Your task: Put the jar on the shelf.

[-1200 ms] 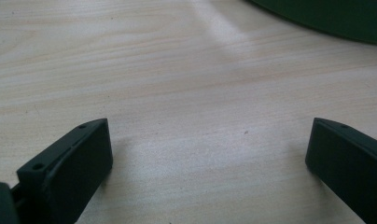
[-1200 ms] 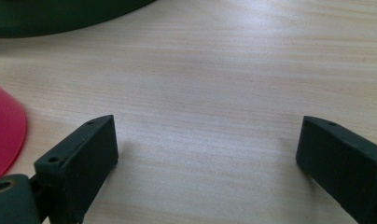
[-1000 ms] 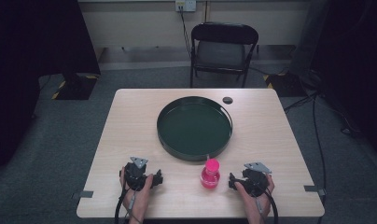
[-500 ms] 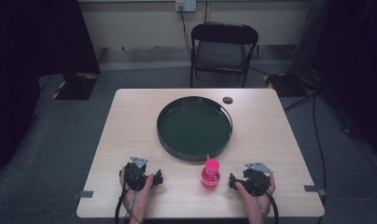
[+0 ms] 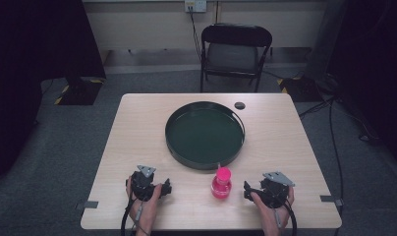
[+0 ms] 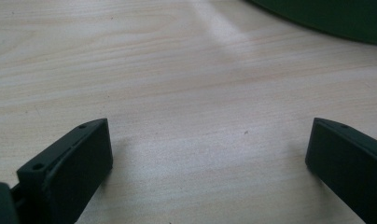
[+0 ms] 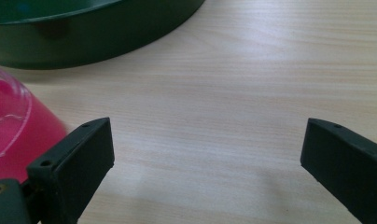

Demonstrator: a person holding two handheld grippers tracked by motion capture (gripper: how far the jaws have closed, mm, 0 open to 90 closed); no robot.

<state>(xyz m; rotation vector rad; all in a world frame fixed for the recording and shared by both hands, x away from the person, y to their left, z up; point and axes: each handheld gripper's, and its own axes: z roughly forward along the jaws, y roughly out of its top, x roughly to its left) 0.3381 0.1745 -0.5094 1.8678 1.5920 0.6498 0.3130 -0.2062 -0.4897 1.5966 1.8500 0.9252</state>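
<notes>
Two grippers rest on the table (image 5: 137, 132) near its front edge, each held in a hand, and neither holds anything. The left gripper (image 5: 163, 189) sits toward the front left corner with its jaws wide apart over bare wood. The right gripper (image 5: 246, 189) sits toward the front right corner, jaws likewise spread. A pink bottle (image 5: 221, 183) stands upright between them, close to the front edge and nearer the right gripper; in the right gripper view it shows just beside one jaw, outside the gap. Behind it lies a round dark green tray (image 5: 174, 147) at the table's middle, with nothing in it. The work looks to be at its start: the reach for the bottle is not yet made. The likely next move calls for the right gripper to swing toward the bottle, bring its body between the jaws, and close.
</notes>
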